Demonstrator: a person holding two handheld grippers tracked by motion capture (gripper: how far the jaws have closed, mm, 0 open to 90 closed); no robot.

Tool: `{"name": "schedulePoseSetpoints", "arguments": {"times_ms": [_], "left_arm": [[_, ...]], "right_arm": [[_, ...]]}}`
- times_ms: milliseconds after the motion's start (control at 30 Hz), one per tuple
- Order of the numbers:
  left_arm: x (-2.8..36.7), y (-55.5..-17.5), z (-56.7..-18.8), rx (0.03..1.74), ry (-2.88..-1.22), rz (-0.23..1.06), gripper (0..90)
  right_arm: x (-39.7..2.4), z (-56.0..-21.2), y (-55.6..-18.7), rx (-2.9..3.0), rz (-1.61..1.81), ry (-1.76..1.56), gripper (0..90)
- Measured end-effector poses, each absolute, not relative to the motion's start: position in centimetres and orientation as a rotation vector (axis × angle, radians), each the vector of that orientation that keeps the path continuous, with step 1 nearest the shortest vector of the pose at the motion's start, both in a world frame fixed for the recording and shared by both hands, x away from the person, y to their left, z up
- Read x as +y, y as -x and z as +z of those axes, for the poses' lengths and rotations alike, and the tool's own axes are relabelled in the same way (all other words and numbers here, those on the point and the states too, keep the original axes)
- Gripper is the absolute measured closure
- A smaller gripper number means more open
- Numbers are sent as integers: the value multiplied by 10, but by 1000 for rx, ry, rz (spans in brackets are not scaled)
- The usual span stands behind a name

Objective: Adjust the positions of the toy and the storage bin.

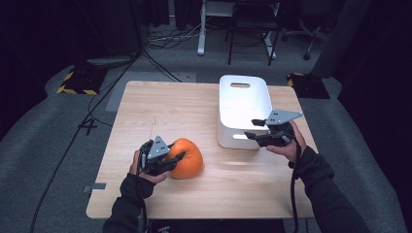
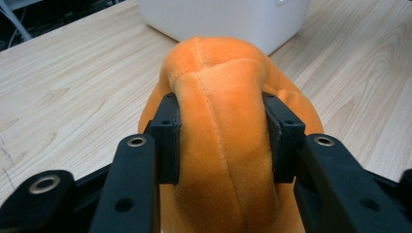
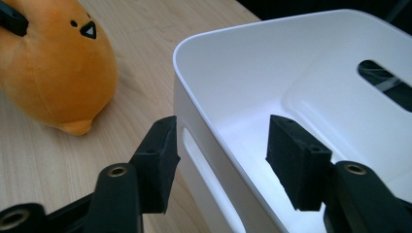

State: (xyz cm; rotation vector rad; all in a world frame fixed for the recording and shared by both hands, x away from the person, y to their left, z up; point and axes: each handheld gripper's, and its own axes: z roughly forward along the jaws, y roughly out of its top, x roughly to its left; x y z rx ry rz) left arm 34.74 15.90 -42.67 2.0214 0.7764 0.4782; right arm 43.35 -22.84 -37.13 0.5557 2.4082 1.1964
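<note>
The left claw (image 1: 178,157) pinches the orange plush toy (image 1: 188,158) resting on the tabletop (image 1: 145,121), while the white bin (image 1: 241,109) lies to its right, its near wall straddled by the right claw (image 3: 221,145), whose jaws stand apart, gripping nothing.

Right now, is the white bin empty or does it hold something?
Empty as far as shown: the white bin has a bare inside in the right gripper view; the orange plush toy sits outside.

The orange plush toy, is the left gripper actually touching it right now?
Touching. In the left gripper view, the left gripper has both pads pressed into the orange plush toy, pinching a fold of its fabric between them.
</note>
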Motion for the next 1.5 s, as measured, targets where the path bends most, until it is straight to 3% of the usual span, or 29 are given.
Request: {"name": "schedulePoseSetpoints", "arguments": {"times_ms": [133,333,533,767,1200,1500], "left_arm": [[159,-347,-427,776,-2018,477,579],[159,-349,-428,777,-2004,472,570],[158,-350,-429,772,-2006,466,565],[156,-352,-429,773,-2003,444,560],[152,-352,-428,768,-2018,459,558],[149,-351,-430,746,-2026,477,558]], "right_arm": [[-220,-377,-443,2448,1176,-575,483],[-204,-388,-452,2500,1124,-547,665],[-196,-391,-446,2512,1165,-462,754],[-196,-391,-432,2509,1145,-385,759],[-198,-392,-372,2540,1204,-233,740],[-227,-376,-361,2421,1294,-322,559]]}}
